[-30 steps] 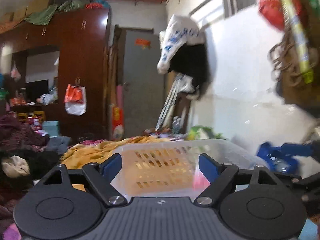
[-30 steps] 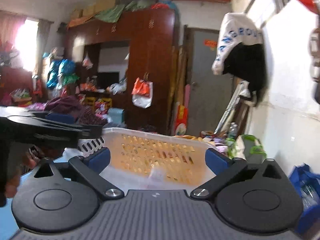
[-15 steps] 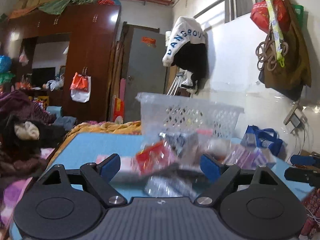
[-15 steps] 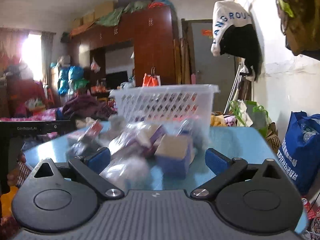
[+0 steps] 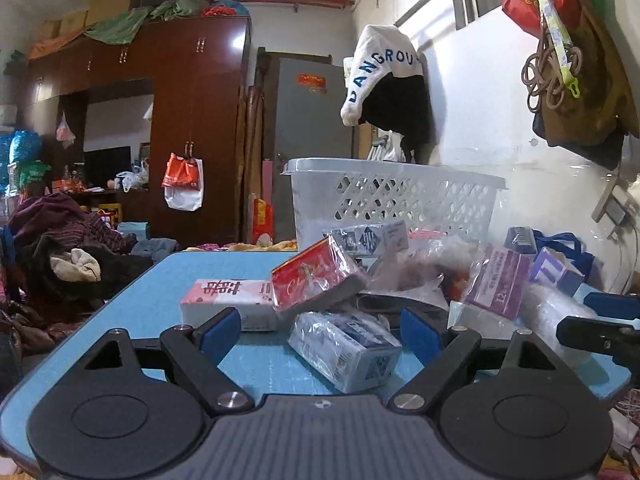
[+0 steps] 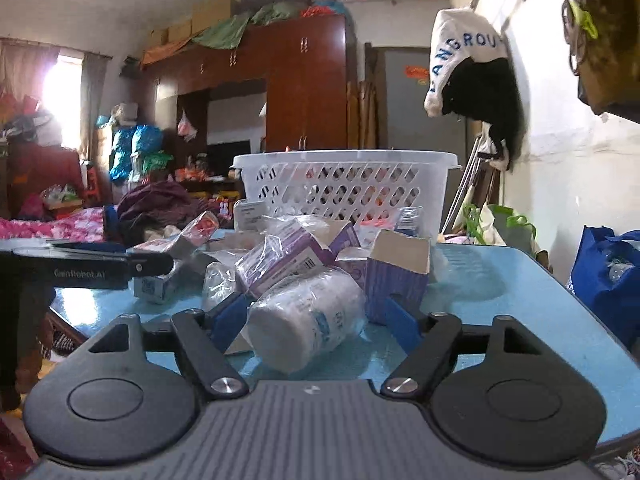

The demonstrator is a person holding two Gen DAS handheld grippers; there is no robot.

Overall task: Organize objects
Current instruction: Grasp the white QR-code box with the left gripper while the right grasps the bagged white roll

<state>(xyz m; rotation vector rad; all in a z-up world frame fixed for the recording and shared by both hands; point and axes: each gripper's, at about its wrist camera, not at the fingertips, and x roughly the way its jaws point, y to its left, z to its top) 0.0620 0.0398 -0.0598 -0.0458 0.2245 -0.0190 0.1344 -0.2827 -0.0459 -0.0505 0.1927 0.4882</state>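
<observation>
Through my left wrist camera, my left gripper (image 5: 320,330) sits low over the near edge of the blue table (image 5: 160,292), jaws spread wide, nothing pressed between the pads. A small plastic-wrapped box (image 5: 346,350) lies on the table between my fingers, clear of both. Just beyond it a red packet (image 5: 314,276) leans tilted on a white-and-pink carton (image 5: 228,302) that lies flat toward the left edge. Behind the heap of wrapped packets, a white lattice basket (image 5: 394,200) stands upright near the far edge. A purple box (image 5: 502,282) leans in the pile toward the right side, and my other gripper's tip shows at the right margin.

Through my right wrist camera, my right gripper (image 6: 318,318) has just been closing around a white wrapped bottle (image 6: 306,318) that lies on its side near the table's (image 6: 500,276) near edge. The left pad looks to be against the bottle; I cannot tell whether the right pad touches it. Behind the bottle sit purple boxes (image 6: 400,276), one with its top open, then the basket (image 6: 344,188) at the far edge. My left gripper (image 6: 154,266) reaches in from the left margin.
</observation>
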